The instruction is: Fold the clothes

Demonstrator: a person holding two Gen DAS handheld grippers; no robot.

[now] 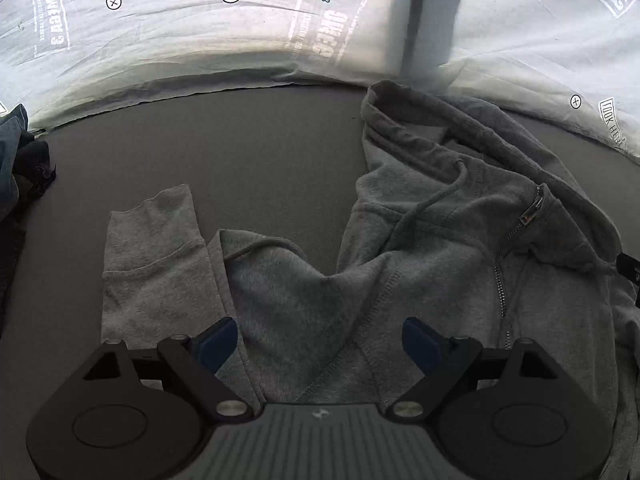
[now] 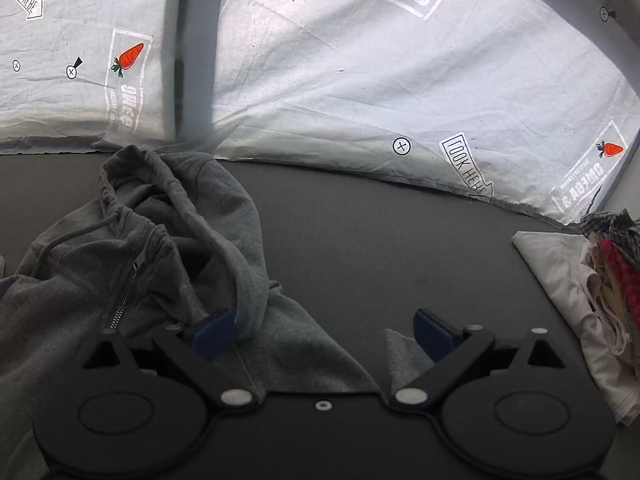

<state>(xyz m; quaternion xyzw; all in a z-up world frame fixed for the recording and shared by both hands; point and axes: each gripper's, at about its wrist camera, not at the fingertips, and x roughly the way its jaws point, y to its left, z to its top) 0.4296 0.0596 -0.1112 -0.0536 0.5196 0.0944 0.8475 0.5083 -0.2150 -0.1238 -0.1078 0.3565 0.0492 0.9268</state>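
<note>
Nearest, both sets of fingers stand apart and empty: the left gripper (image 1: 320, 340) over the grey hoodie (image 1: 440, 264), the right gripper (image 2: 324, 334) at its right edge. The hoodie lies rumpled on the dark bench (image 1: 260, 152), zipper (image 1: 500, 276) up, cuff (image 1: 156, 220) left of the zipper, hood (image 2: 180, 184) beyond. Judged soft, limp, fairly heavy; best pinched at seams or hem.

Backdrop ahead: white carrot-print sheet (image 2: 360, 80), creased, vertical grey post (image 2: 196, 48); dark grey table surface (image 2: 380, 240) beneath.
</note>
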